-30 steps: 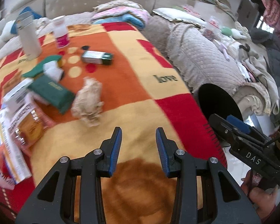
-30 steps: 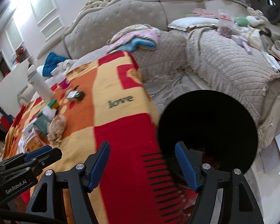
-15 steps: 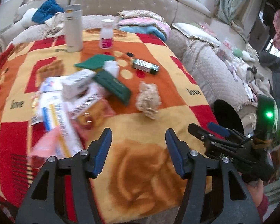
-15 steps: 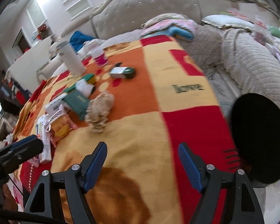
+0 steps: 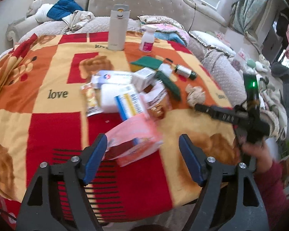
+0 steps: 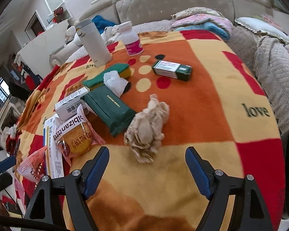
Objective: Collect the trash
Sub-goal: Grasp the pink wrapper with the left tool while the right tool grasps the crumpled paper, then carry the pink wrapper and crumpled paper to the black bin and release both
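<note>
Two tongs over cluttered blanket (image 5: 57, 127). We read left gripper (image 5: 143, 158) opening, empty, above pink wrapper (image 5: 136, 142); right gripper (image 6: 147, 170) opening, empty, before crumpled tissue (image 6: 147, 127). Both wide, probably for grabbing loose trash.

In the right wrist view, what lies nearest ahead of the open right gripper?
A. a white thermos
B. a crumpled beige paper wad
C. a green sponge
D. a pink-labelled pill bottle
B: the crumpled beige paper wad lies just beyond the right gripper, whose jaws are opening with nothing between them.
</note>
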Tool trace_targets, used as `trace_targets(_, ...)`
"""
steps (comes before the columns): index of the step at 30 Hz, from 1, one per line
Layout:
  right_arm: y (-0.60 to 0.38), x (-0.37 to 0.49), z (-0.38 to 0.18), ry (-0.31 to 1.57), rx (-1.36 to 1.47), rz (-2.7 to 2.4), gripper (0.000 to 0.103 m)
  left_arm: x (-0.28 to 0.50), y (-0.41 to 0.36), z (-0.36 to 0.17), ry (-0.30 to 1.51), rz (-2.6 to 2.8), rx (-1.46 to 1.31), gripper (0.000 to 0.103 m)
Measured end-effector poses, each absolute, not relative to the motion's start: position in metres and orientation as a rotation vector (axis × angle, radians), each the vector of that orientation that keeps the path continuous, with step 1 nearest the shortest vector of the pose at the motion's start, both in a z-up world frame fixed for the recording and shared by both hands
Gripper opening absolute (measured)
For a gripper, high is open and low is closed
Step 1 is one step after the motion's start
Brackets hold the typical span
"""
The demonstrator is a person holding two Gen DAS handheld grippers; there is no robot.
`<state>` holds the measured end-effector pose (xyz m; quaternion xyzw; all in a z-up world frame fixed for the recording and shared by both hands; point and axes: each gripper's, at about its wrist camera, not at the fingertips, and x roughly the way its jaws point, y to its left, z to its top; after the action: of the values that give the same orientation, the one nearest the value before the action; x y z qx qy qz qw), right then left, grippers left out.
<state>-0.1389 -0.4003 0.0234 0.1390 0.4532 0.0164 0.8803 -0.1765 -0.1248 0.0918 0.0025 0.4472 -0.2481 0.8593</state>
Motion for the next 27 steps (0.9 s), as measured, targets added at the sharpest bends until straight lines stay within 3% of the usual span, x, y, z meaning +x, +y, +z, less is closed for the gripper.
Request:
trace_targets(15, -0.395, -0.107, 0.015, 0.939, 0.319, 0.036, 0.080, -0.138, -0.119, 0.039, 0.993, -0.589, -0.040, 0.075)
trace_targets(17, -0.395, -0.106, 0.015, 0.920, 0.322, 0.041, 0.074, -0.133, -0.115, 0.035, 1.015, -0.583, -0.064, 0.057)
trace_targets(18, -0.394, -0.106, 0.015, 0.914, 0.320, 0.043, 0.066, -0.131, -0.114, 0.035, 1.027, -0.578, -0.065, 0.040)
trace_targets(19, -0.394, -0.105, 0.014, 0.916, 0.315, 0.043, 0.047, -0.130, -0.112, 0.034, 1.036, -0.566, -0.064, 0.033)
trace_targets(21, -0.394, -0.107, 0.014, 0.914, 0.310, 0.051, 0.038, -0.130, -0.108, 0.039, 1.027, -0.546, -0.063, 0.018)
trace_targets(27, -0.394, -0.125, 0.028, 0.870, 0.290, 0.072, 0.032, -0.134, -0.098, 0.057, 0.996, -0.514, -0.095, 0.011)
